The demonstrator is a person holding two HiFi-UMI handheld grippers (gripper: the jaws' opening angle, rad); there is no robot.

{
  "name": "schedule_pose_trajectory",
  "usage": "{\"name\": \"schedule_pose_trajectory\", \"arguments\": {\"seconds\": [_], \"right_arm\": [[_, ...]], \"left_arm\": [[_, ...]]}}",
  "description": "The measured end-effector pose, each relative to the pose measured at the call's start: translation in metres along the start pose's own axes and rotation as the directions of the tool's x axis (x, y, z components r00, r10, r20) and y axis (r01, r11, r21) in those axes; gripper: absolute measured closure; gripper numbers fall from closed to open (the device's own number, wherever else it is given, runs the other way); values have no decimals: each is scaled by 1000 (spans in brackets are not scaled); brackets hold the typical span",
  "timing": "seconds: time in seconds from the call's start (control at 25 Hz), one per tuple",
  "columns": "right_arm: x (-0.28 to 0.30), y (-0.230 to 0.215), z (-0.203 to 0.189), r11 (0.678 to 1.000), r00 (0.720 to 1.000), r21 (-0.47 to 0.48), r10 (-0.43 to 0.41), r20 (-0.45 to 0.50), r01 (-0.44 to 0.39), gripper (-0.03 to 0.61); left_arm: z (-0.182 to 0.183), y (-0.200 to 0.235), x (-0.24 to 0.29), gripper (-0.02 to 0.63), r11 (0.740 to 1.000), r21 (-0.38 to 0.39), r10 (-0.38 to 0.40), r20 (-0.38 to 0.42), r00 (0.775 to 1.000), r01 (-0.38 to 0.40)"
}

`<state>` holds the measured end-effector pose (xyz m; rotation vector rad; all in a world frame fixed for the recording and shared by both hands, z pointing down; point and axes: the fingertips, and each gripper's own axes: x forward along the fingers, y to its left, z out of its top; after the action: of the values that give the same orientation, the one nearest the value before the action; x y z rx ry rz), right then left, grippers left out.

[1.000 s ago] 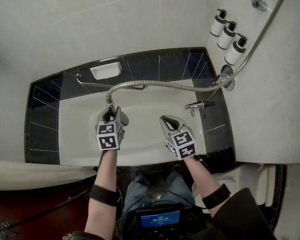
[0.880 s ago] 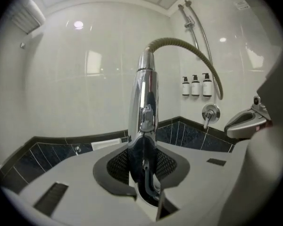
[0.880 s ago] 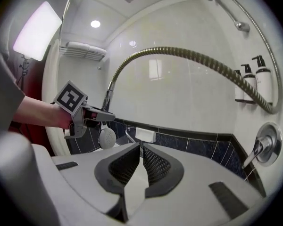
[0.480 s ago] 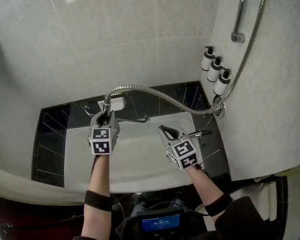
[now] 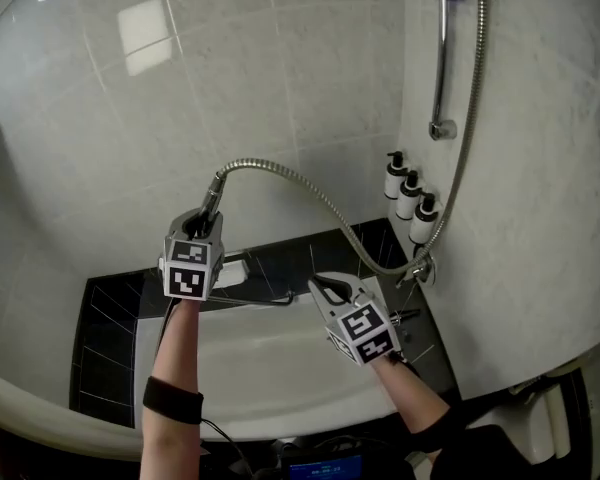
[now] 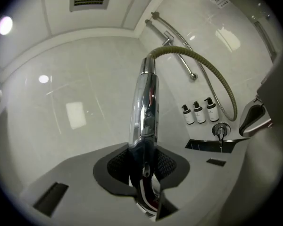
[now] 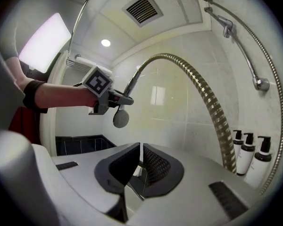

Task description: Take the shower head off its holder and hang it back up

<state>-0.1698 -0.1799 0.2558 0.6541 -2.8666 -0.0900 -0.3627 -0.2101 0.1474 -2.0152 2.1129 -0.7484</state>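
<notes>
1. The left gripper (image 5: 208, 220) is held up in front of the tiled wall (image 5: 100, 148), at about 9 o'clock from the centre of the head view. Its jaws are clamped on the chrome handle of the shower head (image 6: 144, 102), and the narrow gap between them is filled by the handle.
2. The shower head is off its holder (image 7: 226, 27) and well apart from it. In the left gripper view the handle is seen pointing to 12 o'clock. In the right gripper view the round spray face is seen hanging just below the left gripper.
3. The hose (image 5: 310, 193) is seen arching from the tip of the handle towards 4 o'clock, down to the tap (image 5: 417, 268). From there it is carried up towards 12 o'clock beside the rail (image 5: 441, 58).
4. The right gripper (image 5: 318, 286) is held at 4 o'clock from the left one, clear of it, over the tub (image 5: 280, 368). Its jaws are drawn almost together, with only a slit left and nothing gripped.
5. The holder is mounted near the top of the rail, at 1 o'clock in the head view.
6. Three bottles (image 5: 408, 196) are fixed in a row on the side wall, at 6 o'clock from the lower end of the rail and just above the tap.
</notes>
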Motion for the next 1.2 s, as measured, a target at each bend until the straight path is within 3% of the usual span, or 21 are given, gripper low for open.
{"name": "schedule_pose_trajectory", "arguments": {"seconds": [0.24,0.6,0.88,1.0,1.2], "right_arm": [[-12,-29,42,998,997,-17,-51,66,52,534],[-39,-59,103,994,986,-31,-99,134,104,534],[-53,-83,150,985,976,-88,-128,179,145,534],[-60,-88,172,988,972,-62,-127,197,142,534],[-67,-93,188,984,967,-88,-131,217,154,534]], "left_arm": [[88,13,21,539,992,126,-15,49,999,8],[225,17,40,539,951,307,-52,101,994,18],[310,11,54,540,901,433,-55,115,992,0],[339,11,58,540,882,472,-51,116,992,-10],[387,21,59,538,815,577,-1,103,995,-59]]}}
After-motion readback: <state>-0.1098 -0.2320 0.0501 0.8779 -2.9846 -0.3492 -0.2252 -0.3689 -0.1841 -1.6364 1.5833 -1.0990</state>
